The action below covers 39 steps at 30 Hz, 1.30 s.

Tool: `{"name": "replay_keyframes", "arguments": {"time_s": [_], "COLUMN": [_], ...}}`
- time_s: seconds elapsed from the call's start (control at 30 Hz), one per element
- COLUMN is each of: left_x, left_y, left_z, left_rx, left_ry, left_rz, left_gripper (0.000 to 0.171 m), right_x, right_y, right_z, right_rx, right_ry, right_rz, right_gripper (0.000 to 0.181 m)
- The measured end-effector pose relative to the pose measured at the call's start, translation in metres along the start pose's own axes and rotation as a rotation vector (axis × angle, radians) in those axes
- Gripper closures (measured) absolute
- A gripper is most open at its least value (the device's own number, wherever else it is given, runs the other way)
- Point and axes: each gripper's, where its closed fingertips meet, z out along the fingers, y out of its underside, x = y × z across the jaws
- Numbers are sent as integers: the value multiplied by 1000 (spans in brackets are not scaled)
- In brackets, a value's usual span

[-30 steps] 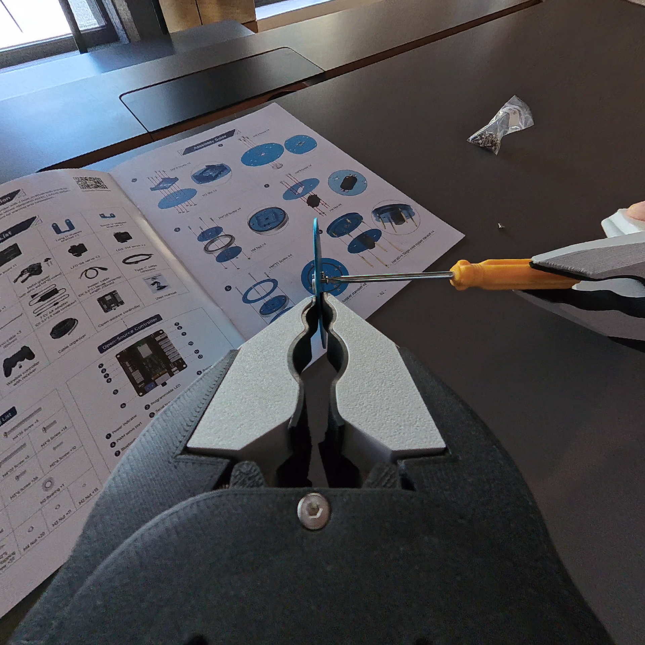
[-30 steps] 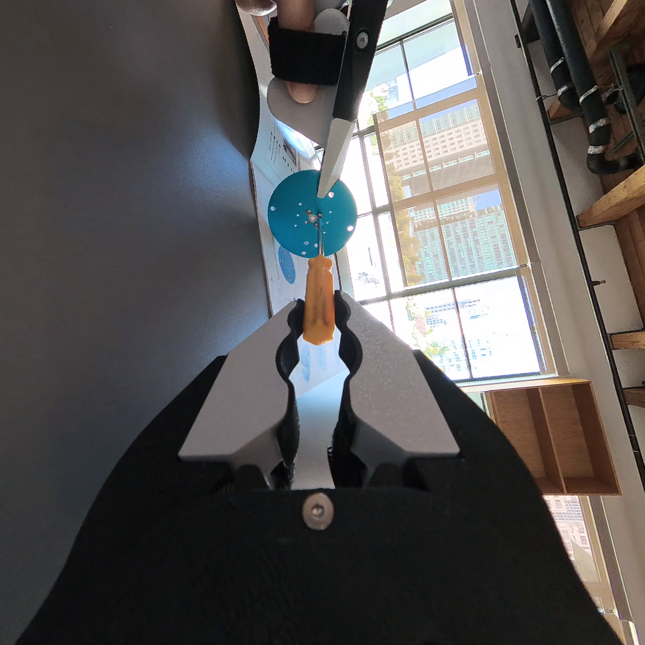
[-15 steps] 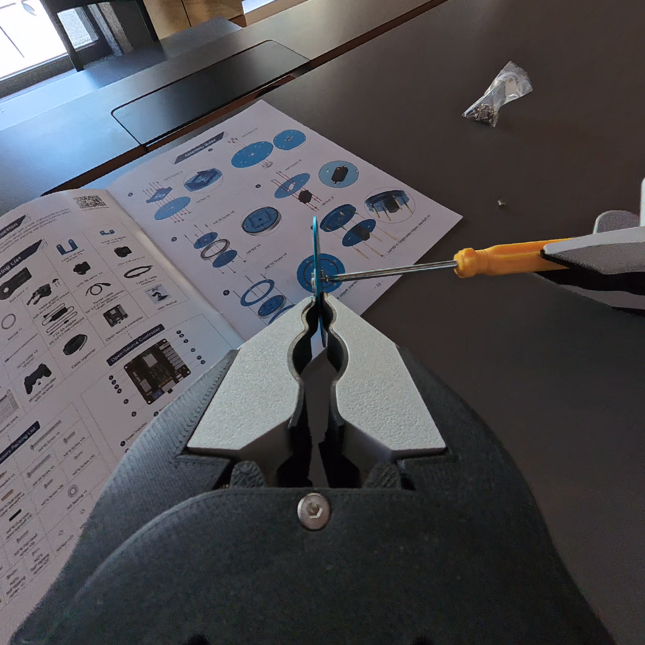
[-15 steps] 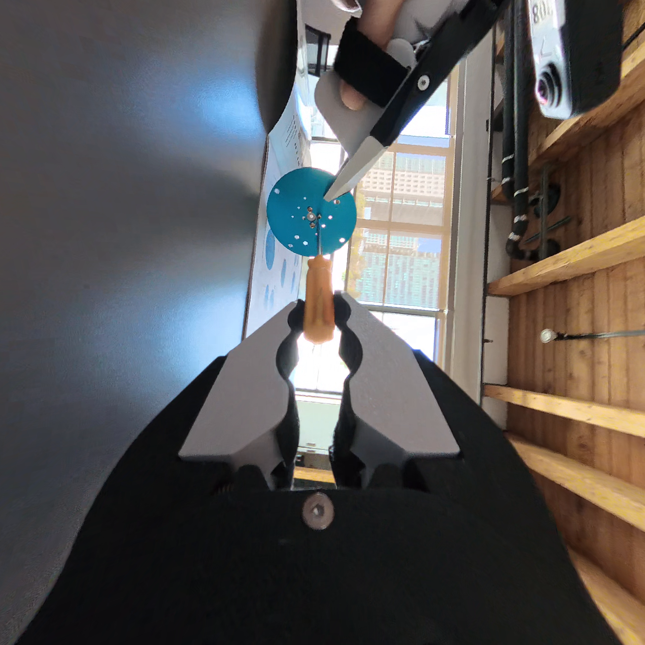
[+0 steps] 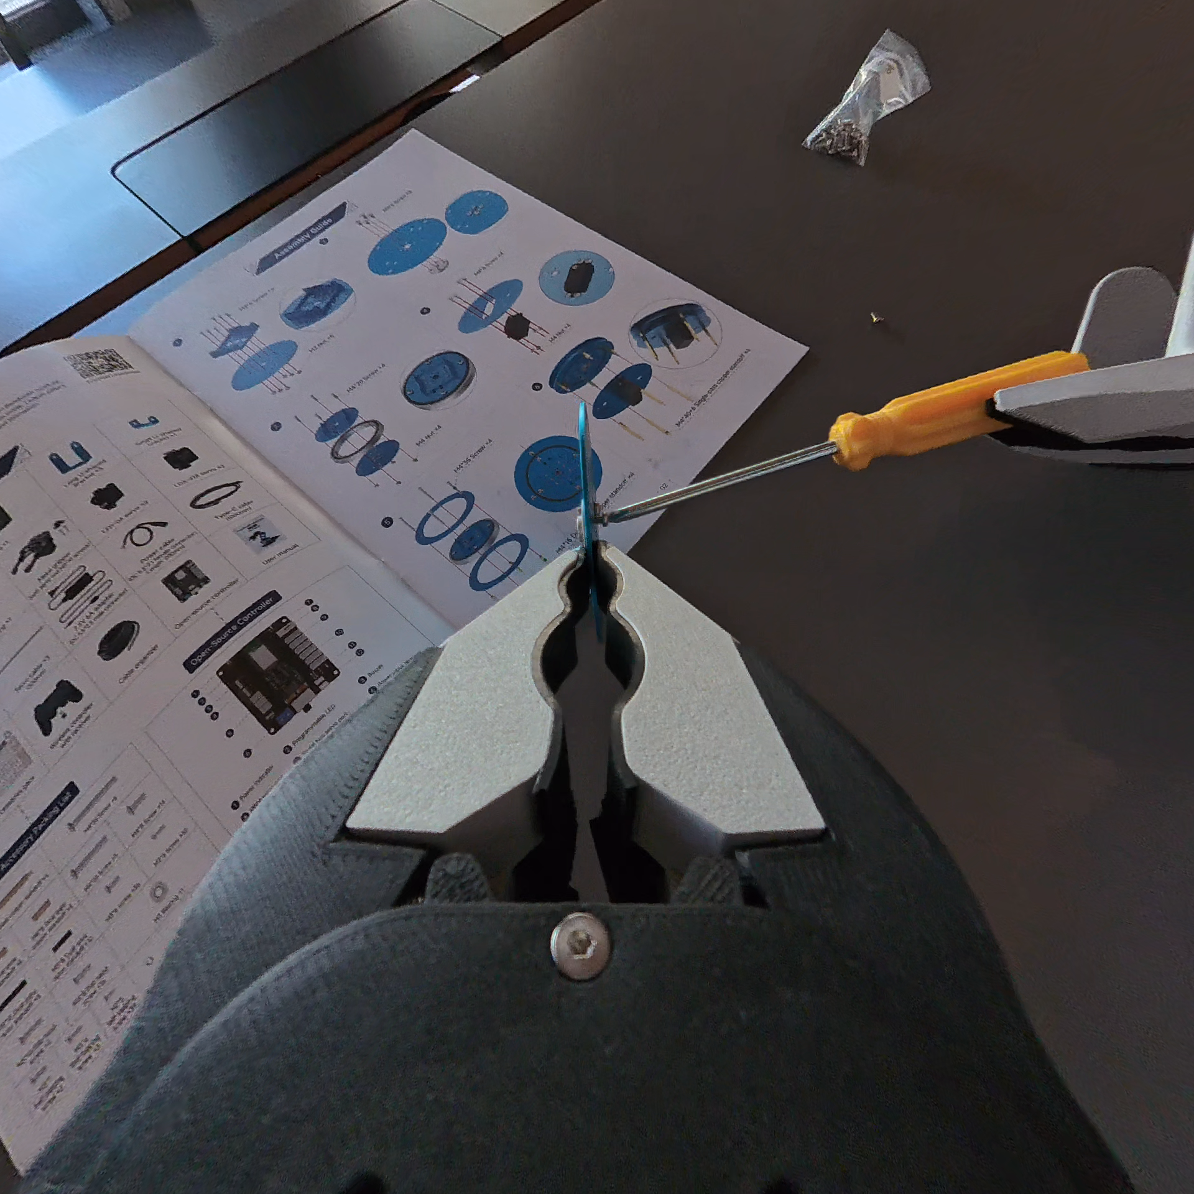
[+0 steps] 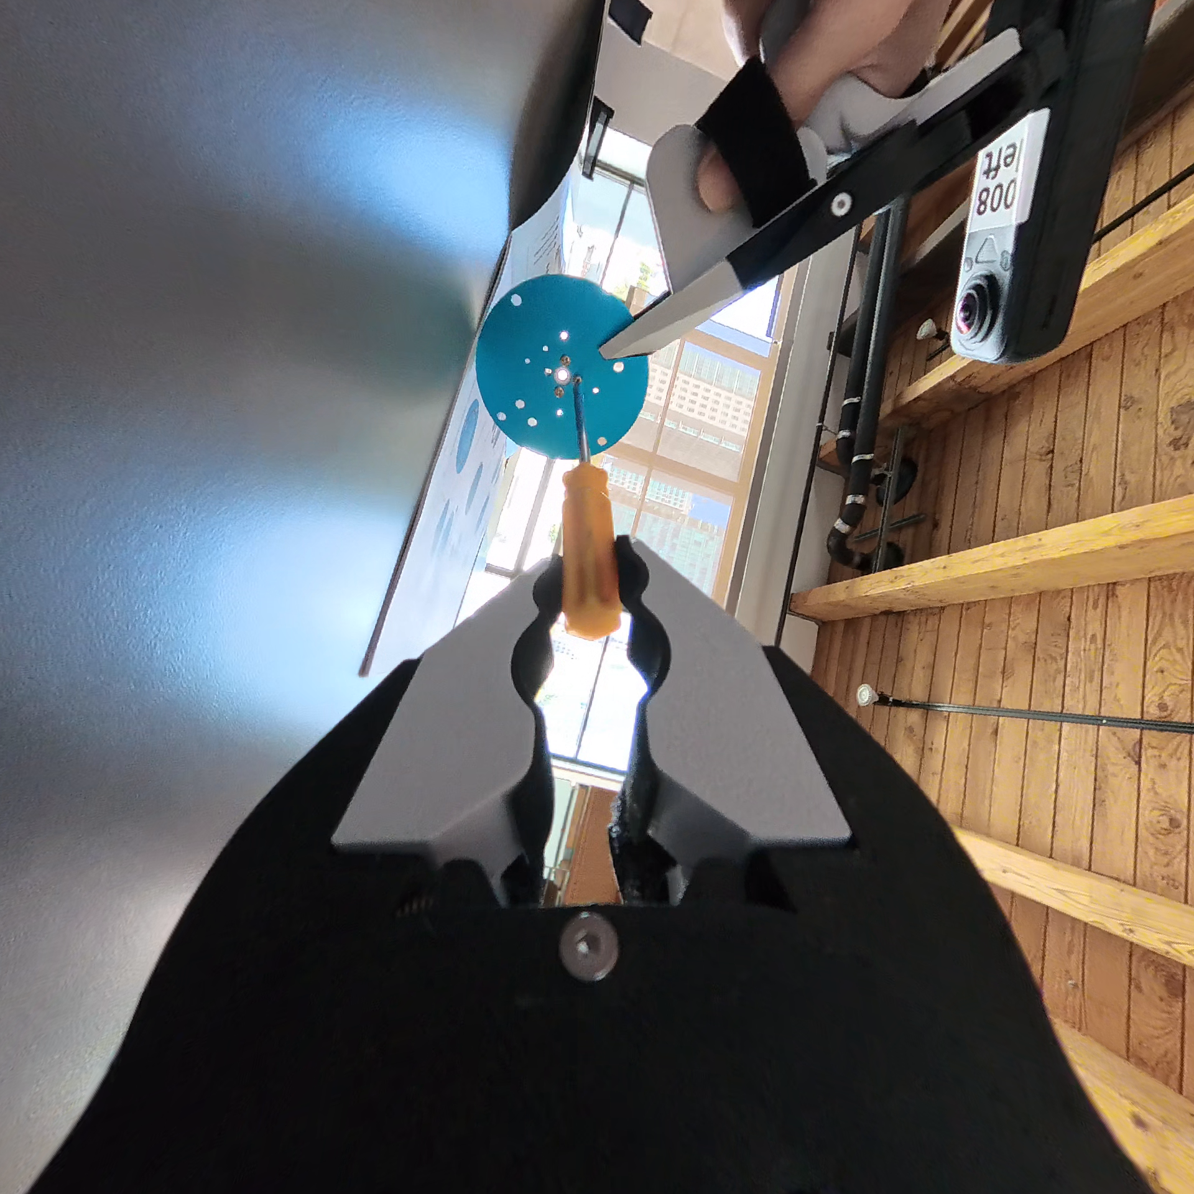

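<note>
My left gripper (image 5: pixel 591 559) is shut on the edge of a thin blue round plate (image 5: pixel 585 465) with many small holes, held on edge above the table. In the right wrist view the plate (image 6: pixel 517 400) shows face-on with the left gripper (image 6: pixel 614 352) pinching its rim. My right gripper (image 6: pixel 588 562) is shut on the orange handle of a small screwdriver (image 6: pixel 586 549). The screwdriver (image 5: pixel 937 413) reaches in from the right, and its metal tip touches a screw near the plate's middle.
An open assembly booklet (image 5: pixel 258 517) lies on the dark table (image 5: pixel 904 711) under and left of the plate. A clear bag of screws (image 5: pixel 862 103) lies far right, and one loose screw (image 5: pixel 875 316) lies nearer. Wooden shelves (image 6: pixel 1034 581) and windows show behind.
The right gripper has rolled with the screwdriver while its tip stays on the screw at the plate's middle. The handle end has risen, so the shaft now slopes. The left gripper still holds the plate.
</note>
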Motion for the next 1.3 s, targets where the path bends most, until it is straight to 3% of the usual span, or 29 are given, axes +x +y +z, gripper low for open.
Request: {"name": "replay_keyframes", "arguments": {"time_s": [0.27,0.43,0.67,0.87,1.17,1.23,1.3], "left_x": [2,-5,-15,-13,-16,-14,-14], "left_y": [3,4,9,7,-5,-6,-5], "left_z": [-4,-4,-2,-2,-1,-1,-1], "left_rx": [-29,-17,0,20,42,41,43], "left_ry": [-3,-40,-86,-79,-146,-156,-156], "left_rz": [4,-8,-43,-64,-1,12,15], "left_gripper": [171,171,171,171,171,171,171], "right_x": [2,-1,4,11,-11,-17,-13], "right_y": [-5,-8,-7,7,23,24,27], "right_z": [-2,4,14,18,18,17,18], "right_rx": [25,21,20,69,132,148,148], "right_ry": [-8,-72,-213,-352,-506,-502,-461], "right_rz": [-29,216,902,1625,2723,2802,2655], "right_gripper": [165,164,165,166,170,170,171]}}
